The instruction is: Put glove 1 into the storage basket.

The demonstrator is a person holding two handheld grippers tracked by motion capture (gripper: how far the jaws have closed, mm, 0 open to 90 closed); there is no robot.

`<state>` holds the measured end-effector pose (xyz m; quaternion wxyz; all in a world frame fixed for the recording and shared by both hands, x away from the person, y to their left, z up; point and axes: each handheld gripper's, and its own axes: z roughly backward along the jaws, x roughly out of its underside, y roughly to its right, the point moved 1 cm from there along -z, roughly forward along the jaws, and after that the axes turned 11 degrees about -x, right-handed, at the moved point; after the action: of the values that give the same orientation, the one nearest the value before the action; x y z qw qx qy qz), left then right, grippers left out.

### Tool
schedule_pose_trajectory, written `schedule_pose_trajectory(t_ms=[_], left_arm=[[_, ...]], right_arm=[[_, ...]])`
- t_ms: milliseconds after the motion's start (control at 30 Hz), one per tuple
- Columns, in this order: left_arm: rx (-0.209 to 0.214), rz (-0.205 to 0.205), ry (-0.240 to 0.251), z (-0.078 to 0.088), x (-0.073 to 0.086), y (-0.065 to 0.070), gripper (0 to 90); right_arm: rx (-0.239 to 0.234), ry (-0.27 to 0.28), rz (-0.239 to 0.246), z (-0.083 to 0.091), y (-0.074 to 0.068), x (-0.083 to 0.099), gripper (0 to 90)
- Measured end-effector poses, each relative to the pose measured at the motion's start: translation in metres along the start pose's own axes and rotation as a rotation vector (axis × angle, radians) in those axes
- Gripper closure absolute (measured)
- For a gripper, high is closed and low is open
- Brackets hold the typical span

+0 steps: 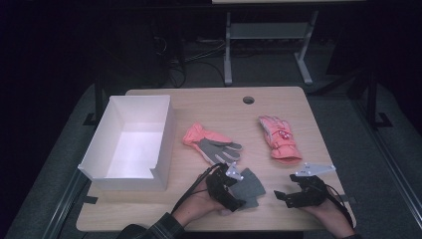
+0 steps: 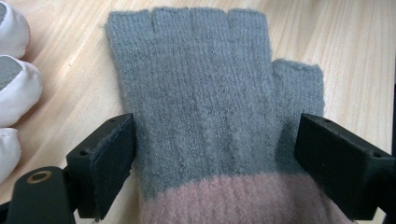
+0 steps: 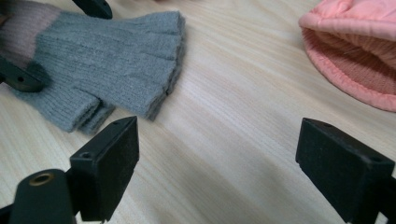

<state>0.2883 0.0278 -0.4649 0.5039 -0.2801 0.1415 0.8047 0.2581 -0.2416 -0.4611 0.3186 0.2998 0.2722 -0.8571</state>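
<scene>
A grey fingerless knit glove (image 1: 251, 188) with a dusty pink cuff lies flat near the table's front edge. In the right gripper view the grey glove (image 3: 112, 60) shows doubled layers at its edges. My left gripper (image 1: 239, 197) is open, its jaws standing either side of the grey glove (image 2: 205, 102) just above the cuff, the pads not pressing in. In its own view the left gripper (image 2: 215, 149) has knit fabric across the whole gap. My right gripper (image 1: 280, 195) hovers open to the glove's right; between the right gripper (image 3: 217, 149) jaws is bare wood.
A pink ski glove (image 1: 211, 144), grey palm up, lies behind the left gripper, its white fingertips (image 2: 14, 84) close by. A second pink ski glove (image 1: 279, 138) lies farther right, its cuff (image 3: 355, 56) near the right gripper. A white open box (image 1: 124, 181) stands at the left.
</scene>
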Motion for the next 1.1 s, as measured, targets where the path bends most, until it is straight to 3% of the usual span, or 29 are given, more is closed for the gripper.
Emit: schedule_pose_trajectory(t_ms=[33, 267, 400, 667, 833, 933, 1100], left_arm=[[-0.001, -0.028, -0.018, 0.001, 0.0, -0.001, 12.3], [-0.003, 0.007, -0.012, -0.001, 0.0, 0.0, 12.0], [0.0, -0.009, -0.032, 0.0, -0.001, 0.0, 16.3], [0.062, 0.024, -0.042, 0.004, -0.002, -0.004, 46.1], [0.097, 0.05, -0.088, 0.004, -0.005, -0.006, 58.9], [0.102, 0.059, -0.103, 0.005, -0.008, -0.007, 63.5], [0.129, 0.061, -0.088, 0.009, -0.008, -0.009, 65.7]], right_arm=[[0.001, -0.003, 0.002, 0.0, 0.0, 0.0, 13.1], [0.024, 0.02, 0.004, 0.003, 0.001, -0.001, 13.1], [0.027, 0.022, 0.003, 0.003, 0.001, -0.001, 13.1], [0.047, 0.055, 0.007, 0.008, 0.001, -0.003, 13.2], [0.044, 0.048, 0.008, 0.006, 0.001, -0.003, 13.2], [0.043, 0.051, 0.008, 0.007, 0.001, -0.002, 13.2], [0.047, 0.055, 0.013, 0.008, 0.001, -0.002, 13.2]])
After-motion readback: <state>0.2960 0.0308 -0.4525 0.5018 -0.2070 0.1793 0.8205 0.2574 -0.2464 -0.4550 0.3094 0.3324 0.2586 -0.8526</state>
